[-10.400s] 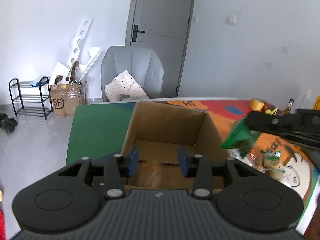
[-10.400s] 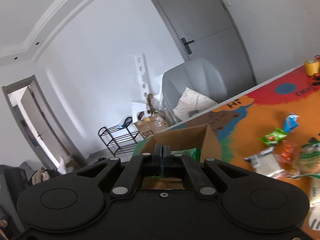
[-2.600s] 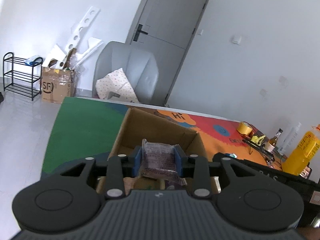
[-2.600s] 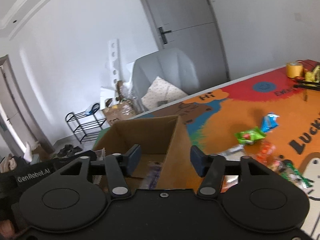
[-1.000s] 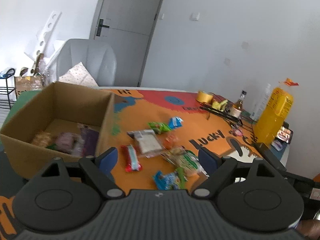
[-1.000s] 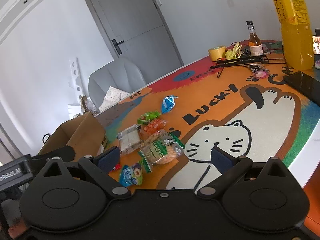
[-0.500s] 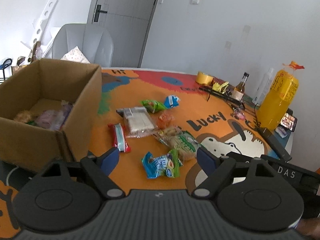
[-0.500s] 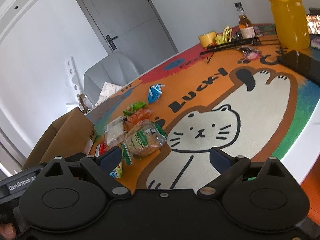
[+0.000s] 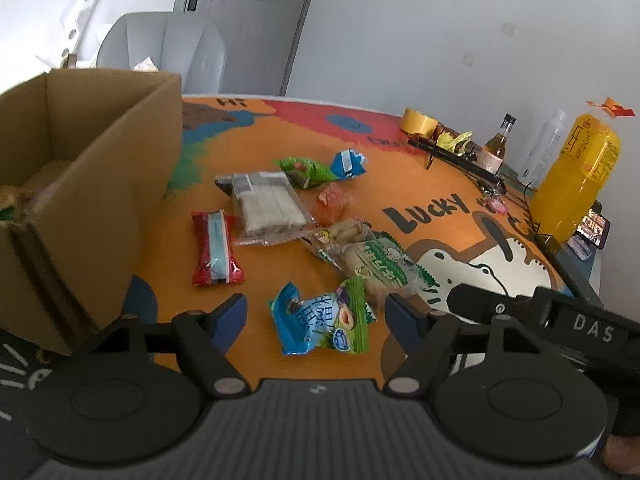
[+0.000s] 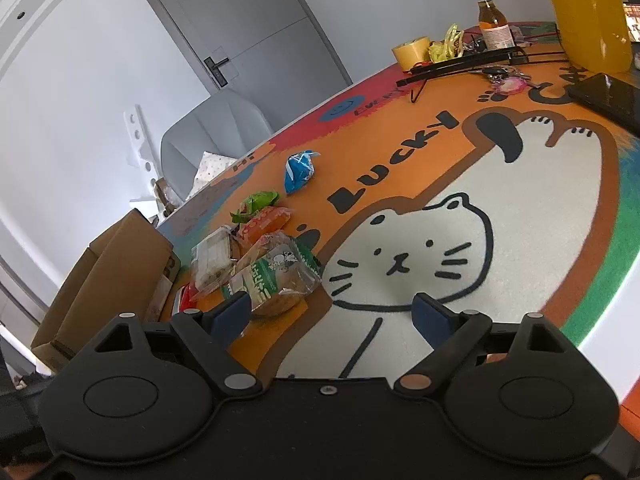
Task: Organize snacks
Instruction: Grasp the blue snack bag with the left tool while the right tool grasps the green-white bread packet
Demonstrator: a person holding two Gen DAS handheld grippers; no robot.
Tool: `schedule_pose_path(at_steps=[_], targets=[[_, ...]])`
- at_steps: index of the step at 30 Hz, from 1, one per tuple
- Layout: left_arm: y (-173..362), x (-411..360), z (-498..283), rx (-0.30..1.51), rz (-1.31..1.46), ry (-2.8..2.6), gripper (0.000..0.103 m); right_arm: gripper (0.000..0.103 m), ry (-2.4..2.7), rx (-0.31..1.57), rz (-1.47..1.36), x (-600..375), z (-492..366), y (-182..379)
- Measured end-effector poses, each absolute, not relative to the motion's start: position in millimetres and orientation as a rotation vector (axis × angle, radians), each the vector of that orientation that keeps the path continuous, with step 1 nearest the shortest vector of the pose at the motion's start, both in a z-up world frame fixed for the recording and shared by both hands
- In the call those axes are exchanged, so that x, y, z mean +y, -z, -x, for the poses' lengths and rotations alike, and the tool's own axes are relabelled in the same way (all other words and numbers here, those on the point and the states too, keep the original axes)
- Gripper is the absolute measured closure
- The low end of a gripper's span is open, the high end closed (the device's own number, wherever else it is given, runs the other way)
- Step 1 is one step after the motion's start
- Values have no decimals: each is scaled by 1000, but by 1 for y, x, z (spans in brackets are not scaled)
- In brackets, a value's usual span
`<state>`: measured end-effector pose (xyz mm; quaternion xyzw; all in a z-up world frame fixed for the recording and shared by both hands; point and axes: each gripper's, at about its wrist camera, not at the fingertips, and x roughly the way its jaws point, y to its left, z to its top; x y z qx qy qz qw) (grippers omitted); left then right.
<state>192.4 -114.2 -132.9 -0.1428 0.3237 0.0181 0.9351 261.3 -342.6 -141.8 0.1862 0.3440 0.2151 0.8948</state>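
Several snack packets lie on the orange cat mat [image 9: 440,208]. My left gripper [image 9: 316,316] is open and empty, its fingers on either side of a blue-green packet [image 9: 320,320]. Beyond it lie a red packet [image 9: 214,252], a clear wafer pack [image 9: 266,206], a green biscuit pack [image 9: 372,260], an orange packet [image 9: 334,202], a green packet [image 9: 306,170] and a blue packet [image 9: 348,164]. The cardboard box [image 9: 80,184] stands at the left with snacks inside. My right gripper [image 10: 332,314] is open and empty above the mat, beside the green biscuit pack [image 10: 276,272].
A big orange juice bottle [image 9: 576,176], a small glass bottle [image 9: 498,148], a tape roll [image 9: 420,122], a black rack [image 9: 456,160] and a phone [image 10: 608,96] sit at the far right. The right gripper's body [image 9: 560,324] reaches in at the lower right. A grey chair [image 9: 168,52] stands behind the table.
Both grippers have moved forward and down toward the loose snacks. The blue-green packet now lies between my left fingers. The box has slid further left in view.
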Motion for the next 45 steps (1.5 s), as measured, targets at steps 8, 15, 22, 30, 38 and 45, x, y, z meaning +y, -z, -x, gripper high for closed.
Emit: schedule_pose_path(at_steps=[8, 15, 22, 30, 38, 45], targets=[[139, -112, -200, 672, 289, -29, 48, 14, -450, 717, -364, -335, -272, 141], [133, -103, -198, 669, 281, -12, 71, 14, -461, 714, -333, -319, -282, 139], [127, -90, -191, 655, 296, -31, 76, 14, -469, 712, -284, -297, -289, 137], [126, -79, -188, 645, 317, -45, 76, 5, -473, 709, -191, -272, -297, 134], [129, -79, -186, 647, 329, -47, 76, 25, -440, 682, -107, -262, -293, 139], [126, -82, -183, 640, 330, -44, 76, 58, -459, 689, -138, -279, -283, 137]])
